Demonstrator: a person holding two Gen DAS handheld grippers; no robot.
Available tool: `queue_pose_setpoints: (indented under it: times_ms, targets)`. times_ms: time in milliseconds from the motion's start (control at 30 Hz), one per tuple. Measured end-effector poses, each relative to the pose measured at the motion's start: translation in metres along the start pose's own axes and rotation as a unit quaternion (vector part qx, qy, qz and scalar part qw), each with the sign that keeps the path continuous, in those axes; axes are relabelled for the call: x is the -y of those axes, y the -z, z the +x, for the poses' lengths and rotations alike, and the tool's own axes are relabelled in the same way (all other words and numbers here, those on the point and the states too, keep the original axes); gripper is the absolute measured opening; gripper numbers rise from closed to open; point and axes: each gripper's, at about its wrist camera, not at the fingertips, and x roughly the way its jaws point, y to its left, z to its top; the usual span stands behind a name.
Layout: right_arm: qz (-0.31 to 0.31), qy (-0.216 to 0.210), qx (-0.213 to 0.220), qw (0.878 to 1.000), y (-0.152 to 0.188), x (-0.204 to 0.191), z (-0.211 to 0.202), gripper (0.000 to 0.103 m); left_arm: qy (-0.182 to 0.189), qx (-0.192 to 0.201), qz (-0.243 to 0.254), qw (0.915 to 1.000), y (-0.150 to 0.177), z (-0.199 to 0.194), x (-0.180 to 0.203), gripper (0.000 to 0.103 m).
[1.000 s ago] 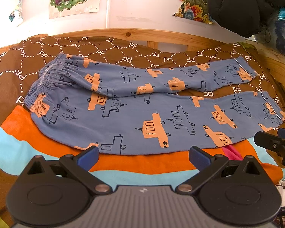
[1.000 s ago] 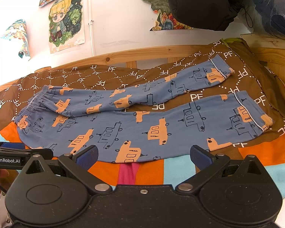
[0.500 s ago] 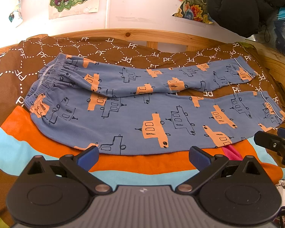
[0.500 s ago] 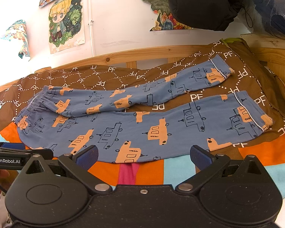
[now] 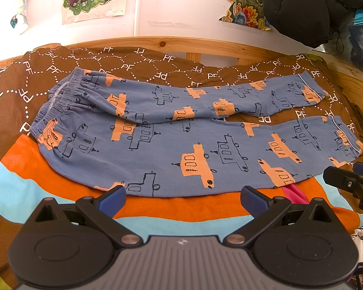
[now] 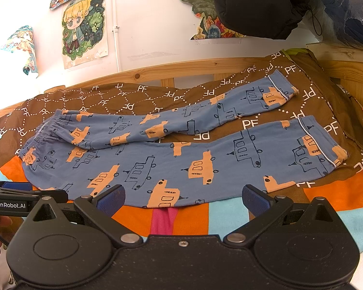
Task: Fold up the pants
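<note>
Left wrist view shows the blue pants (image 5: 193, 145) lying flat on a bed. The pants have orange and dark car pictures all over them. The stretchy waist is at the left and the two leg ends are at the right. The near leg lies straight across. The far leg lies at a slant, and its top part rests on the near leg close to the waist. Farther right the two legs split apart, and the brown blanket (image 5: 138, 65) with white letters shows between them.

The left claw (image 5: 182, 197) is wide open and holds nothing. Its two blue fingertips (image 5: 112, 199) sit just near the close edge of the pants, over a striped blanket (image 5: 171, 211) of orange and light blue. Whether they touch the cloth is hard to tell.

From the right wrist view, the right claw (image 6: 182, 197) is wide open too, with nothing in it. It sits near the close edge of the pants, more toward the leg ends. The left claw's black side pokes in at the left edge of this view.

A wooden bed rail (image 6: 181, 68) runs along the far side. Above it, cartoon posters (image 6: 84, 26) hang on the white wall, and a black coat (image 6: 261, 4) hangs at the far right.
</note>
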Motion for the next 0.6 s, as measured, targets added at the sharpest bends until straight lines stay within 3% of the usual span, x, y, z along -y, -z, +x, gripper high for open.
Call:
queue_pose_setpoints:
  times_ms: [600]
  targets:
    - [0.004,0.004,-0.005,1.0,0.002,0.006,0.007,0.102,0.006,-0.022,-0.013,0.9997,-0.003,0.011,-0.004,0.103]
